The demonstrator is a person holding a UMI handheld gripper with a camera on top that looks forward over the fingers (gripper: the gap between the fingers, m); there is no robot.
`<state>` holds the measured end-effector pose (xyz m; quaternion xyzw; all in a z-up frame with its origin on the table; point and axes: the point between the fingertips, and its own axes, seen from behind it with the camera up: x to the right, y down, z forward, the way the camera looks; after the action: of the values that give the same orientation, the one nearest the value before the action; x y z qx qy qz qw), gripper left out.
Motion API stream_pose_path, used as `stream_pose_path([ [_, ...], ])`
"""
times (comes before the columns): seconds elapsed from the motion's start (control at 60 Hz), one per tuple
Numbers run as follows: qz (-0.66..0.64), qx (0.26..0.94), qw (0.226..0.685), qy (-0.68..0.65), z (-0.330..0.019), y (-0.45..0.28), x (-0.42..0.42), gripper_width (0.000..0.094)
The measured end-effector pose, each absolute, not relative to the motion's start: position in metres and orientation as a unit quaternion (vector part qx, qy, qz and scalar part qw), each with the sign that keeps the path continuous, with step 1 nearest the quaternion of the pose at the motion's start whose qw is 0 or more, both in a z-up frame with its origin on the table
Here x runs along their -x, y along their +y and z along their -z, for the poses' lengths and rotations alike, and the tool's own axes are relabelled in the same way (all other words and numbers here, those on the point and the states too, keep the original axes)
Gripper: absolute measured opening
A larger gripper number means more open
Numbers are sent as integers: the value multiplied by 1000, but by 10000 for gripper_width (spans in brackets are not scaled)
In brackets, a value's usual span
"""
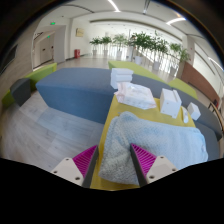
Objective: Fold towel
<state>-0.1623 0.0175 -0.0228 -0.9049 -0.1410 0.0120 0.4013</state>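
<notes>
Gripper view: your gripper (pixel 113 163) sits low over a yellow table (pixel 122 118); its fingers stand apart with a gap between the magenta pads (pixel 86 158), so the claw is released, clamped on nothing; the towel (pixel 150 143) lies on the yellow table, its near end between and just ahead of the fingers; whether a pad touches the cloth, you cannot tell.

The towel is pale blue-white, soft, crumpled and bunched, not flat; its long axis runs across the table, from the fingers out toward the right finger's side; its far edge is loose and wavy.

Beyond the towel, on the same table, a white folded stack (pixel 136 94) sits flat; further back another folded pile (pixel 121 74); small white boxy items (pixel 171 101) stand right of the stack.

Left of the towel the table edge runs straight away from you; past it lies a grey surface (pixel 45 128), then a blue mat (pixel 75 88); open yellow surface shows between towel and stack; green plants (pixel 145 42) line the far hall.
</notes>
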Motion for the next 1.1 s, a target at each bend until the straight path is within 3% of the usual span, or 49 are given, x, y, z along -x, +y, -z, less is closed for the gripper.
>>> stream_pose_path([
  [0.033,1,897,415,-151,22,23,159,582],
  [0.083,-1,896,418,-150,21,21,159,541],
  [0.133,-3,897,420,-138,19,21,155,420],
  [0.15,-4,897,421,-135,19,22,154,433],
  [0.167,-6,897,422,-132,18,23,153,356],
  [0.183,-7,897,423,-129,18,23,152,377],
  [0.267,-8,897,430,-98,16,29,138,68],
  [0.3,-25,899,431,-77,15,31,137,42],
  [0.45,-58,902,423,-62,8,30,138,11],
  [0.667,-57,872,486,-24,-88,52,65,11],
  [0.767,-18,868,496,7,-110,59,-12,14],
  [0.85,23,876,481,17,-95,60,-74,20],
  [1.05,77,915,393,42,-6,46,-167,35],
  [1.1,68,911,404,42,-4,49,-170,39],
])
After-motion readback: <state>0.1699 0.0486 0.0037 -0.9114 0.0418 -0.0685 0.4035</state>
